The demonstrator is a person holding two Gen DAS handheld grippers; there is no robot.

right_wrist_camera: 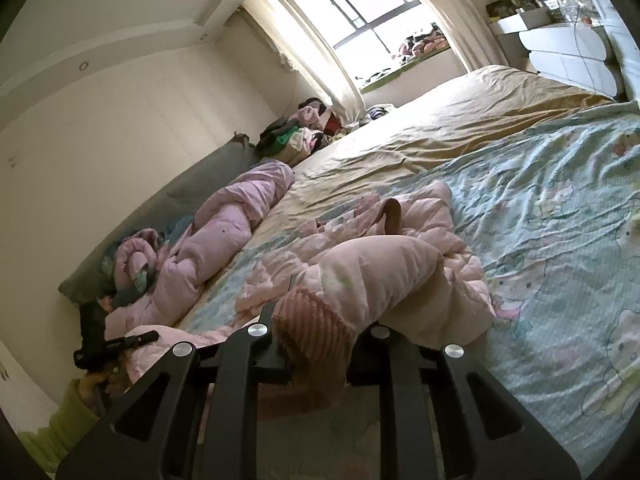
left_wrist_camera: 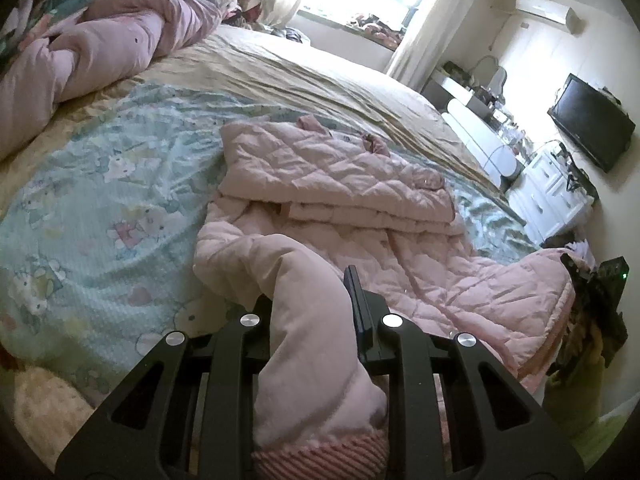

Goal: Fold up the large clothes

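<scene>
Both tools (left_wrist_camera: 312, 300) (right_wrist_camera: 316, 320) pinch pink coat (left_wrist_camera: 360, 208) sleeves near bed (left_wrist_camera: 100, 200) edge.

We note a bed (left_wrist_camera: 320, 76); a rolled pink duvet (left_wrist_camera: 100, 52) lies at its headboard side, a television (left_wrist_camera: 592, 122) beyond its foot.

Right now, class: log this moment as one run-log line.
left gripper: shut on sleeve | right gripper: shut on ribbed cuff | pink quilted coat: part-folded on bed
</scene>
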